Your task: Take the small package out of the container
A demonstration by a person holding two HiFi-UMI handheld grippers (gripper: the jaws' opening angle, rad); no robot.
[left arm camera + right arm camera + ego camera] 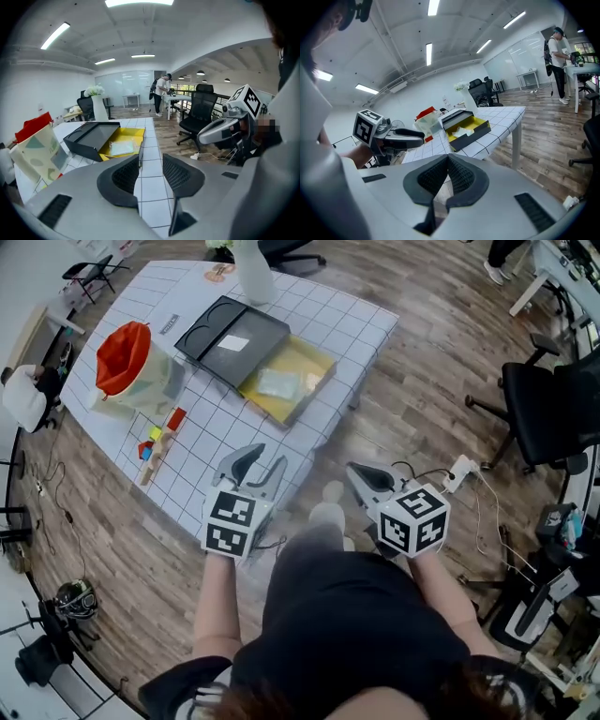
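Small package (pixel 278 383) seen lying flat inside yellow container (pixel 317 360) on table (pixel 328 315): pale, thin, see-through. Left tool (pixel 260 465) held spread apart, nothing between. Right tool (pixel 359 474) pressed closed, nothing held. Both well apart from container.

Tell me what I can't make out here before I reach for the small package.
- small package: head view, too small to read any print.
- yellow container: left gripper view, the black lid hides its left part.
- red-lined bag: head view, its own walls hide the bottom.
- white vase: head view, top cut off by the upper edge.
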